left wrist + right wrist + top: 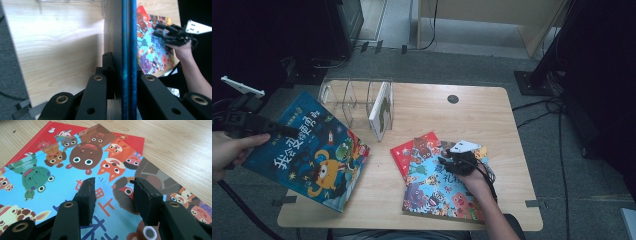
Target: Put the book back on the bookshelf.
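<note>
My left gripper is shut on the edge of a dark blue picture book, which it holds tilted over the table's left side. In the left gripper view that blue book stands edge-on, pinched between the jaws of the left gripper. My right gripper stands open low over a light-blue animal picture book. That book lies on a red book. In the right gripper view the right gripper has nothing between its jaws, with the light-blue book and red book below.
A clear acrylic book rack stands at the back left of the wooden table, with a white book upright in its right slot. A dark round grommet sits near the far edge. Cables and stands lie on the floor beyond.
</note>
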The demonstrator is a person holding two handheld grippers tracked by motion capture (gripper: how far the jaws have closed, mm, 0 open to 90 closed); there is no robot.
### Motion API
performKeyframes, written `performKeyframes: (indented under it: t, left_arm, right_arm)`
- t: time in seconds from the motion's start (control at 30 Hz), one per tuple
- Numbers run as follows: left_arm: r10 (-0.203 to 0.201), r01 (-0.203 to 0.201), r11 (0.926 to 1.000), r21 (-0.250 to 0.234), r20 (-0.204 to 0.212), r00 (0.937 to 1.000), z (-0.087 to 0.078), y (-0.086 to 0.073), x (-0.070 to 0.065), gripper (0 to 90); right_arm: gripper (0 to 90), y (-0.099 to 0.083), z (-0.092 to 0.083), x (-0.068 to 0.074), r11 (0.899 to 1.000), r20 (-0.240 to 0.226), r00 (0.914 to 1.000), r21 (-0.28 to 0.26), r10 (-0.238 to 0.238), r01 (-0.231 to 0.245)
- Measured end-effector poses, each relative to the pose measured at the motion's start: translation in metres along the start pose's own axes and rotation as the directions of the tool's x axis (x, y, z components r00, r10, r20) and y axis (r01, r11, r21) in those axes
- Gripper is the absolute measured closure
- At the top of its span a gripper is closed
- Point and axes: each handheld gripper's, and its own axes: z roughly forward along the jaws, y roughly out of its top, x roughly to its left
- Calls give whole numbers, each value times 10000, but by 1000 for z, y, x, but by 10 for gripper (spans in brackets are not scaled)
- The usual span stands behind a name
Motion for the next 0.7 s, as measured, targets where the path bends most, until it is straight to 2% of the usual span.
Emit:
performKeyframes:
  t: [0.1,0.17,0.23,0.5,0.7]
  left_arm:
    - [-199,196,9997,-123,-223,9996,-5,5,7,828]
    - [-274,271,9995,-133,-232,9994,-6,7,9,825]
    - [-544,536,9984,-206,-407,9977,-9,14,15,825]
    - [-845,803,9958,-439,-1046,9909,-17,32,23,827]
    - [-1198,1121,9913,-687,-1196,9856,-21,43,27,824]
  right_arm:
    - [529,0,0,0,10000,-12,10000,-2,0,0]
    - [529,0,0,0,10000,-10,10000,-3,4,-4]
    - [529,0,0,0,10000,-14,10000,-5,14,-14]
    - [529,0,0,0,10000,-11,10000,-15,-1,1]
    - [528,0,0,0,10000,-2,10000,-22,3,-3]
